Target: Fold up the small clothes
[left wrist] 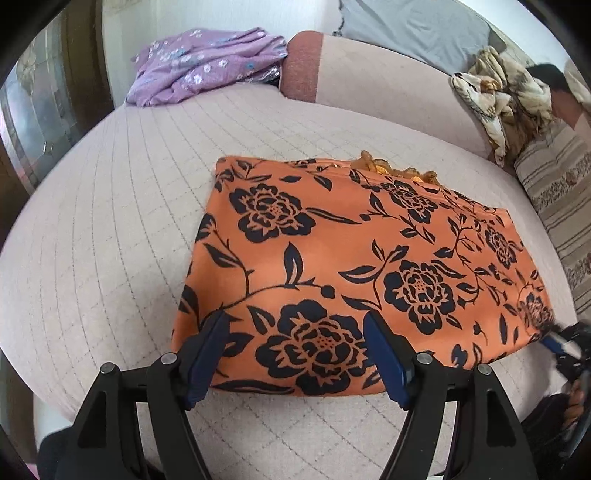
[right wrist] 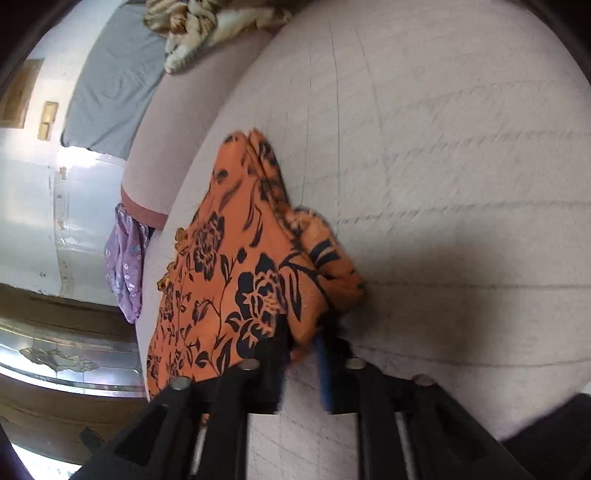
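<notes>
An orange garment with black flowers (left wrist: 351, 258) lies folded flat on the pale quilted bed cover (left wrist: 110, 221). My left gripper (left wrist: 295, 321) hovers over its near edge, jaws wide open, empty. My right gripper (right wrist: 303, 332) is at the garment's right corner (right wrist: 325, 266), fingers close together with the bunched orange cloth lifted between them; the view is blurred. That gripper also shows in the left wrist view (left wrist: 565, 339) at the cloth's right corner.
A purple floral garment (left wrist: 207, 62) lies at the far left of the bed. A brown-and-cream blanket (left wrist: 506, 96) and a striped cushion (left wrist: 561, 206) sit at the right. A grey sheet (left wrist: 413, 26) is behind. A dark wooden cabinet (right wrist: 55, 350) stands beside the bed.
</notes>
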Demonstrator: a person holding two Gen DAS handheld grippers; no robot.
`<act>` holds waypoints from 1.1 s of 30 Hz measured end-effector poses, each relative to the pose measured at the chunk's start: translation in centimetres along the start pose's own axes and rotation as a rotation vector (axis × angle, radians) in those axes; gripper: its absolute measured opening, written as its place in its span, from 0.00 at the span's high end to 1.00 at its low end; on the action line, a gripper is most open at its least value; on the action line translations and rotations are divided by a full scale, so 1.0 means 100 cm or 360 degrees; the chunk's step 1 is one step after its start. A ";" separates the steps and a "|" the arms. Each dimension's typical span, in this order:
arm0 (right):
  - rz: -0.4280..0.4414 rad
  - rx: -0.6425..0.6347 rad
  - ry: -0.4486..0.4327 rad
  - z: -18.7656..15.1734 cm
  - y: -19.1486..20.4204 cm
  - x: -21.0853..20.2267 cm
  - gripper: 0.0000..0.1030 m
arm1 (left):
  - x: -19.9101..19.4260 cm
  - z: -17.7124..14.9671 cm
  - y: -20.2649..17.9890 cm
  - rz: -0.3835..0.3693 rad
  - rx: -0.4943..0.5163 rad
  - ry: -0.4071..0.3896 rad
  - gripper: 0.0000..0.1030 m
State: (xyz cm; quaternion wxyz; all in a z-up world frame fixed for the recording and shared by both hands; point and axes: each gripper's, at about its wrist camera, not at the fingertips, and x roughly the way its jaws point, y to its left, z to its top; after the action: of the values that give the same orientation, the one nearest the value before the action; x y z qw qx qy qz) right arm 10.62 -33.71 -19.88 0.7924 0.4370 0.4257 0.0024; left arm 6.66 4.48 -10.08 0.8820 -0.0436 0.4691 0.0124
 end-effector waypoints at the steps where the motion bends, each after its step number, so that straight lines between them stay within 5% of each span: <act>1: -0.0009 -0.0032 -0.0029 0.001 0.001 -0.008 0.28 | 0.002 0.000 0.000 0.0007 0.0004 0.0002 0.27; 7: 0.0070 -0.0155 -0.0241 0.034 0.012 -0.058 0.22 | 0.023 0.002 -0.005 0.0018 -0.0025 0.0062 0.27; 12: 0.0155 -0.0401 -0.0052 0.091 0.050 -0.013 0.22 | 0.032 0.004 -0.019 0.0042 0.0044 0.0062 0.27; 17: 0.0030 -0.0560 0.0152 0.126 0.081 0.065 0.28 | 0.041 0.007 -0.022 0.0066 0.0079 0.0083 0.27; 18: -0.0020 -0.0547 0.0199 0.135 0.082 0.085 0.30 | 0.042 0.007 -0.021 0.0065 0.0080 0.0083 0.27; 20: -0.0017 -0.0540 0.0239 0.141 0.082 0.104 0.60 | 0.043 0.008 -0.021 0.0065 0.0099 0.0075 0.27; 21: -0.0013 -0.0571 0.0275 0.142 0.088 0.111 0.85 | 0.043 0.008 -0.021 0.0066 0.0108 0.0070 0.27; 26: -0.0183 -0.0750 0.0158 0.138 0.100 0.114 0.87 | 0.037 0.015 -0.022 0.0049 0.0095 0.0005 0.27; 33: -0.0196 -0.0562 0.0082 0.146 0.075 0.109 0.84 | 0.048 0.010 -0.028 0.0060 0.0164 0.0031 0.24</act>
State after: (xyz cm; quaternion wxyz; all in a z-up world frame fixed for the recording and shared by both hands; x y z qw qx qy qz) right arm 30.26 -35.10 -18.29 0.8442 0.2641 0.4648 0.0399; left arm 10.39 1.71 -13.33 0.8780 0.0105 0.4785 0.0043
